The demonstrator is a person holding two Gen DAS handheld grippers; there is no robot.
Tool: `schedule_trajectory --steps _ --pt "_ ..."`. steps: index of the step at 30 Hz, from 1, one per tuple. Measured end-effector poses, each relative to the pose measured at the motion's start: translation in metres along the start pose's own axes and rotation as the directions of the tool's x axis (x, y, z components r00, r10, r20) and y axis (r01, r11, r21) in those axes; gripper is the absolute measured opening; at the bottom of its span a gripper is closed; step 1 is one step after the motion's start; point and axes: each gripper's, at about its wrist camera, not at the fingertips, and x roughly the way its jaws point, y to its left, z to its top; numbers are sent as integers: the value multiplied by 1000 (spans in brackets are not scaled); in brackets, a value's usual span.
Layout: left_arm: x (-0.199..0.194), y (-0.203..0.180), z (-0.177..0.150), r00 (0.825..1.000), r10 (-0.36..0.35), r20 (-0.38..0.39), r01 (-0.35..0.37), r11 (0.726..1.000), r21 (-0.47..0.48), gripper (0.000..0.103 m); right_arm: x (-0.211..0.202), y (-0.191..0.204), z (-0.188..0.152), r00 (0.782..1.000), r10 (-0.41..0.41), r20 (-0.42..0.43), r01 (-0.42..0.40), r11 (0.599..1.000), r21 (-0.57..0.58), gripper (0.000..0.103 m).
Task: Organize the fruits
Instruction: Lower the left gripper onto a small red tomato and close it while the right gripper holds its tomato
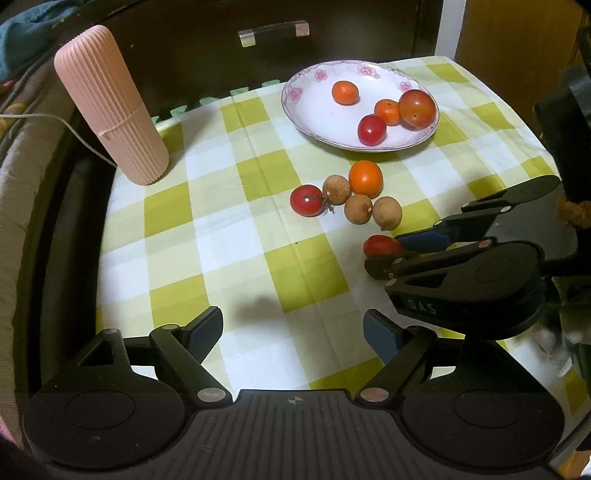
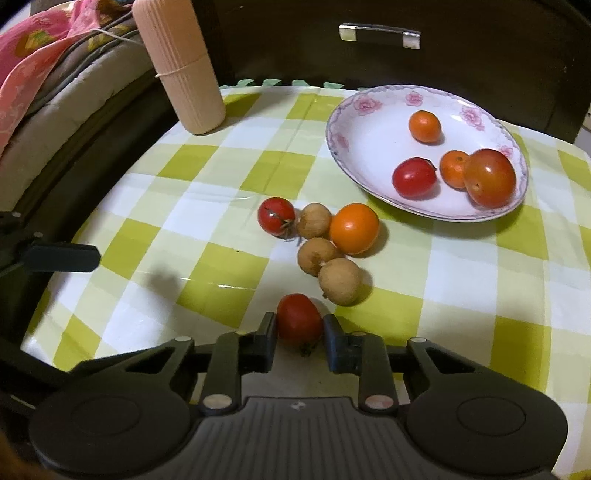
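Observation:
My right gripper [image 2: 300, 325] is shut on a small red tomato [image 2: 298, 319] that rests low on the checked cloth; the same grip shows in the left wrist view, gripper [image 1: 397, 245] on tomato [image 1: 380, 245]. Just beyond lie three brown longans [image 2: 339, 281], an orange fruit [image 2: 354, 228] and another red tomato [image 2: 276, 215]. A flowered white plate [image 2: 369, 147] at the back right holds two small oranges, a red tomato [image 2: 413, 177] and a bigger reddish fruit [image 2: 489, 176]. My left gripper [image 1: 293, 332] hangs open over bare cloth, nothing between its fingers.
A tall ribbed pink container [image 1: 110, 107] stands at the cloth's back left corner. A dark drawer front with a clear handle [image 1: 273, 32] rises behind the table. Bedding and a white cable [image 1: 44, 118] lie off the left edge.

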Motion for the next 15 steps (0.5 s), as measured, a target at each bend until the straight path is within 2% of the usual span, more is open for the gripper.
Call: schedule_trajectory --steps 11,15 --pt "14 10 19 1000 -23 19 24 998 -63 87 -22 -25 -10 1000 6 17 -7 997 72 25" --pt "22 7 31 998 -24 55 26 999 -29 82 -25 -37 -21 1000 -9 7 8 995 104 25"
